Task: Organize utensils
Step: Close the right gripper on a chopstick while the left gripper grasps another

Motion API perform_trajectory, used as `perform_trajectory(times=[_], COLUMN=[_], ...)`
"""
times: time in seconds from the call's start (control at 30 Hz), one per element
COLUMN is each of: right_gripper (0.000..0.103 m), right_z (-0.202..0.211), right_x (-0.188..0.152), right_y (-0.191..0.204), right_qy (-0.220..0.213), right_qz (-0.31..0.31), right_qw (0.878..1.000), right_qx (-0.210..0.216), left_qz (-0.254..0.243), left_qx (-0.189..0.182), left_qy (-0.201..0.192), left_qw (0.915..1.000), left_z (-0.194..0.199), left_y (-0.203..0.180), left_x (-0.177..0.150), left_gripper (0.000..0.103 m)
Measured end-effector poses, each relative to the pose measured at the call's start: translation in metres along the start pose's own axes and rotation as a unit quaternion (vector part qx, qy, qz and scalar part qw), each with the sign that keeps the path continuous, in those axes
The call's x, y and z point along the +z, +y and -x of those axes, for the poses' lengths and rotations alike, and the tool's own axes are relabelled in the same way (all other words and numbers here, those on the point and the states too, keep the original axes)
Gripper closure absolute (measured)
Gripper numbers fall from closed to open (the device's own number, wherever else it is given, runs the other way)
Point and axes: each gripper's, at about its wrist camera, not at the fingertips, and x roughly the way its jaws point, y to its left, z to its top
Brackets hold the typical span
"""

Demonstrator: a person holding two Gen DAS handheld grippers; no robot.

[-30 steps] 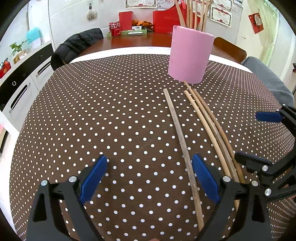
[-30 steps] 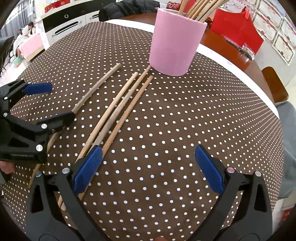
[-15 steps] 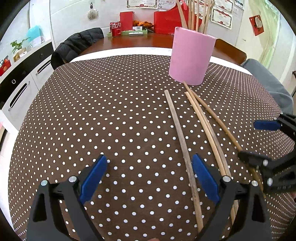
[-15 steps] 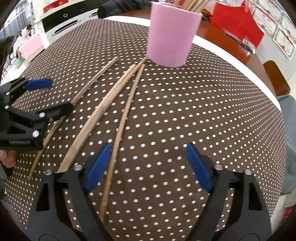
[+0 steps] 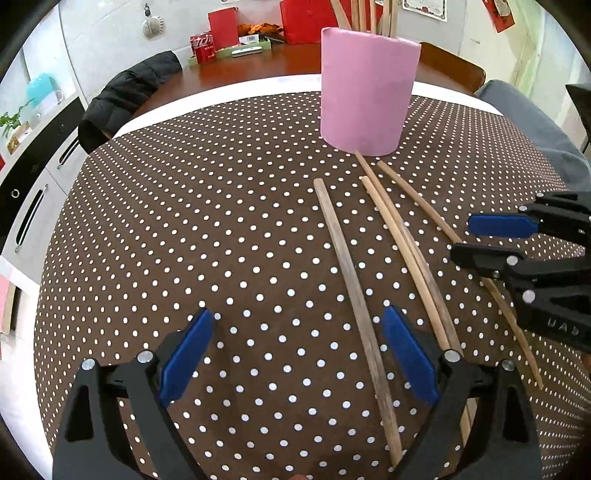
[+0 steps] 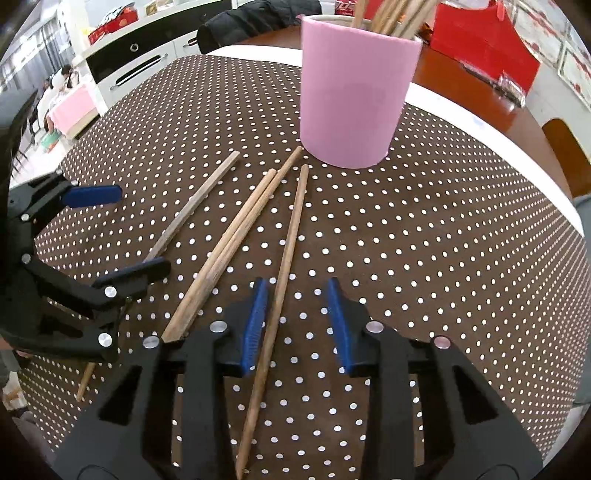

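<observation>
A brown cloth with white polka dots (image 5: 207, 229) covers the round worktop of a lived-in room, with white drawer fronts to one side, a dark jacket slung over a chair (image 5: 129, 92) and red boxes and a drinks can on the wooden table behind. Near the far edge stands a tall pink cylindrical holder (image 6: 354, 92), already stocked with a bundle of pale wooden chopsticks (image 6: 391, 16) that poke up from its rim, so part of the tidying looks done. Four sticks are left on the cloth, their far ends near the holder's base: a darker, flat-sided wooden stick (image 5: 354, 295) well to one side, a pair of lighter round chopsticks (image 6: 229, 247) lying touching along their length, and a single slim round chopstick (image 6: 284, 266) set apart from them. The right gripper (image 6: 297, 325) has this single stick between its blue pads, and its jaws are closing, though a gap shows on the far side and the stick lies flat on the cloth, not yet lifted. The left gripper (image 5: 295, 354) hovers with jaws wide apart and nothing held, the dark stick running just inside its right-hand pad. By this reading four sticks remain to be carried to the holder.
</observation>
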Motion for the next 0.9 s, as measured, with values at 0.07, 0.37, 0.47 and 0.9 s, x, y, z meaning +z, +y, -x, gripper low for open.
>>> perform_trajectory(times=[0.07,0.37,0.47,0.9], right_gripper=[0.070,0.088,0.088,0.097], right_z=[-0.003,-0.010,-0.012,0.001], right_x=[0.001,0.009,0.010,-0.009], right_y=[-0.001,0.007,-0.001,-0.009], right_qy=[-0.002,-0.006,0.003,-0.023], right_qz=[0.000,0.002,-0.010,-0.030], right_qw=[1.000,1.000,1.000,0.998], right_qx=[0.001,0.010,0.025,0.041], left_qz=[-0.009,-0.082,-0.091,-0.022], left_qx=[0.000,-0.054,-0.049,-0.097], left_qy=[-0.002,0.001,0.002,-0.028], left_qw=[1.0000,0.9952,0.9946,0.9946], left_z=[-0.001,-0.003,-0.006,-0.002], left_y=[-0.002,-0.019,-0.025,-0.004], left_x=[0.004,0.021,0.027,0.020], left_gripper=[0.012,0.090,0.094,0.097])
